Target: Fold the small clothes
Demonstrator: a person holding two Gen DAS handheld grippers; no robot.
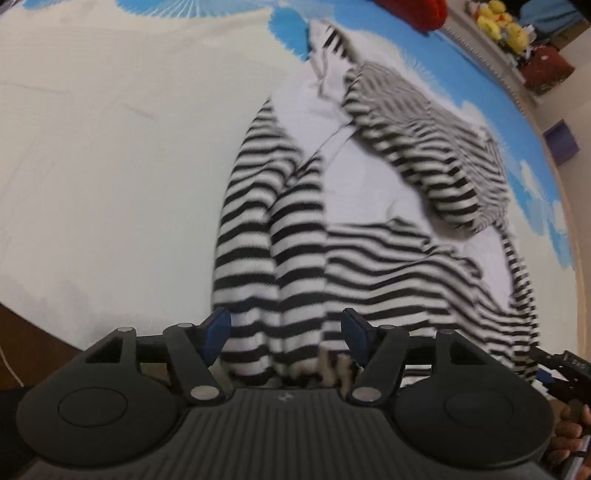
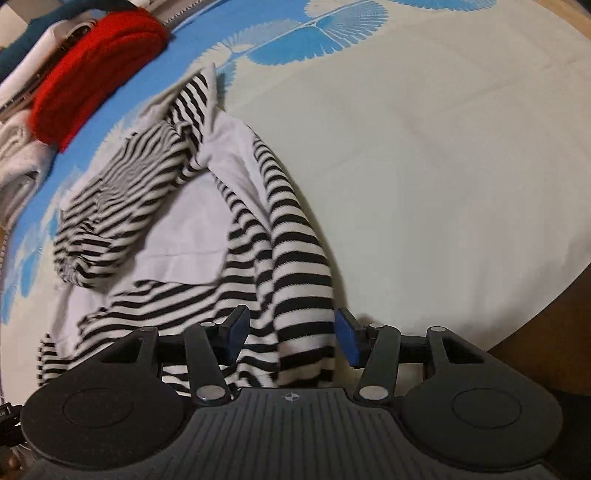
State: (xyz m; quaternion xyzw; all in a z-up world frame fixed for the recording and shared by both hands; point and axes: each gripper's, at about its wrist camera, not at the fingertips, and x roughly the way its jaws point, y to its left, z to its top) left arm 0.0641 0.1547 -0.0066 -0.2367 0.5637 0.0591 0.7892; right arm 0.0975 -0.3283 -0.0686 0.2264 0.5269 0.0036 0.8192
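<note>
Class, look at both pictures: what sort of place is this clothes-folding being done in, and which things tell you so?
Probably a bedroom at home: a black-and-white striped garment lies on a cream bedsheet with blue fan prints, folded red knitwear sits beside it, and yellow soft toys sit behind.

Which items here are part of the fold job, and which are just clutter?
In the job:
- striped garment, rumpled on the bedsheet
- left gripper, jaws apart, fabric between them
- right gripper, jaws apart, fabric between them

Lying about:
- red cloth bundle at the bed's far edge
- yellow soft toys
- pale folded cloth
</note>
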